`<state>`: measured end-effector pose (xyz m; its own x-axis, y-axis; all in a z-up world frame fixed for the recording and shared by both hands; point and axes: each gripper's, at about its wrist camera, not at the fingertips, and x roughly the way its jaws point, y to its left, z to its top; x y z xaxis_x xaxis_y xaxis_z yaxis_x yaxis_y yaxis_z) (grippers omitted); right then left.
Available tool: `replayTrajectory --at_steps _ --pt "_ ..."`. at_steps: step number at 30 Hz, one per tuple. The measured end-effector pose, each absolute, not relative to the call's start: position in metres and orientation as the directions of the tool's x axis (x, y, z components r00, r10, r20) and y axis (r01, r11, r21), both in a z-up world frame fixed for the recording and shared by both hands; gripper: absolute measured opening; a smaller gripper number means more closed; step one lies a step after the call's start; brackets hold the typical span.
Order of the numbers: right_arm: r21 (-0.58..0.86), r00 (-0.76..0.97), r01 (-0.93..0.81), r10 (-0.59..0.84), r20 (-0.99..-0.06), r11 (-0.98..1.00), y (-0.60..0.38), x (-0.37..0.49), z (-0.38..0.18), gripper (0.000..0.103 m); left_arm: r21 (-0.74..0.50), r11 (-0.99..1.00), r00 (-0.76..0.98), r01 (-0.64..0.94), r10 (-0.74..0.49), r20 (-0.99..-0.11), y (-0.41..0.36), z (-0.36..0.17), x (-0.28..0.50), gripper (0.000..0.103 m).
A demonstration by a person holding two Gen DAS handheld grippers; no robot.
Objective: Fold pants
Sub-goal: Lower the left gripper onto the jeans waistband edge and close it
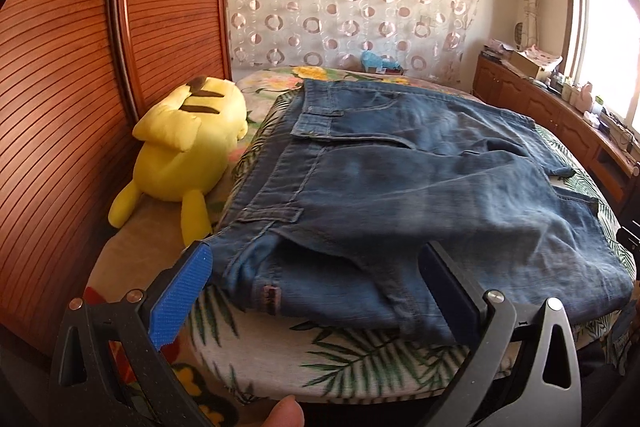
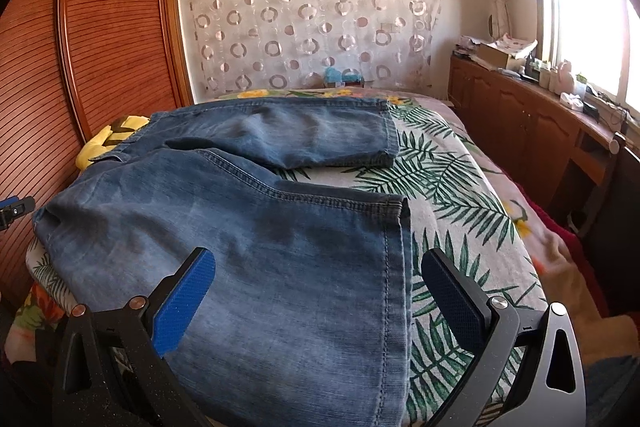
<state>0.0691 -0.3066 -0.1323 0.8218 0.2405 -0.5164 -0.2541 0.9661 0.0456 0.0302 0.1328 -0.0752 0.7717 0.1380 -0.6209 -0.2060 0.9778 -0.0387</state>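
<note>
Two hand-held grippers face a pair of blue denim jeans (image 1: 400, 163) spread flat on a bed with a palm-leaf bedspread (image 1: 360, 355) — nothing folded yet, by the look of it. At the far left, a slatted wooden wardrobe door (image 1: 80, 107) runs beside the bed, and a yellow plush toy (image 1: 188, 147) lies just beside the waistband. The left hand-held gripper (image 1: 316, 283) hovers over the near waistband corner with its jaws wide and nothing between them; a fingertip of the person (image 1: 286, 413) shows at the bottom edge of that view. Moving right, the legs run out across the bed, splayed slightly apart so a wedge of bedspread shows between them. The right hand-held gripper (image 2: 320, 287) sits over the near leg's hem end, jaws equally wide and empty, straddling the hem edge. Beyond, a low wooden cabinet (image 2: 520, 115) under the window carries small clutter.

Denim like this should handle as soft but fairly heavy — it drapes and will sag between two hold points, yet its seams and hems are thick and stiff enough to pinch firmly. Sensible holds would be the waistband corner for the left and the stitched hem corner for the right, lifting together so the near leg carries over onto the far one. A small reddish tab shows near the waistband (image 1: 269, 294); no writing on it is readable.
</note>
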Motion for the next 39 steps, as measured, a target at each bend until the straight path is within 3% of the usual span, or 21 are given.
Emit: replayTrajectory --at_steps 2,8,13,23,30,31,35,39 --pt "0.051 0.813 -0.242 0.231 -0.535 0.969 -0.314 0.07 -0.134 0.102 -0.06 0.974 0.768 -0.217 0.133 -0.627 0.144 -0.079 0.029 0.103" --pt "0.047 0.793 -0.217 0.204 -0.574 0.975 -0.324 0.065 -0.127 0.1 -0.111 0.965 0.747 -0.237 0.108 -0.656 0.172 -0.091 0.026 0.09" --pt "0.052 0.782 -0.207 0.197 -0.591 0.977 -0.328 0.055 -0.122 0.1 -0.148 0.958 0.726 -0.246 0.081 -0.682 0.186 -0.104 0.025 0.065" --pt "0.057 0.755 -0.229 0.214 -0.619 0.972 -0.326 0.041 -0.125 0.098 -0.162 0.943 0.708 -0.291 0.098 -0.7 0.188 -0.125 0.03 0.061" --pt "0.051 0.74 -0.234 0.212 -0.638 0.971 -0.333 0.034 -0.13 0.098 -0.204 0.94 0.731 -0.272 0.064 -0.68 0.191 -0.125 0.031 0.029" --pt "0.044 0.739 -0.237 0.21 -0.64 0.97 -0.334 0.03 -0.129 0.098 -0.199 0.942 0.734 -0.271 0.069 -0.675 0.19 -0.122 0.03 0.018" --pt "0.038 0.734 -0.247 0.213 -0.645 0.968 -0.34 0.024 -0.127 0.096 -0.168 0.952 0.748 -0.257 0.086 -0.658 0.185 -0.108 0.029 0.013" --pt "0.012 0.727 -0.248 0.195 -0.658 0.969 -0.338 0.029 -0.124 0.086 -0.154 0.96 0.768 -0.234 0.085 -0.635 0.182 -0.093 0.03 0.012"
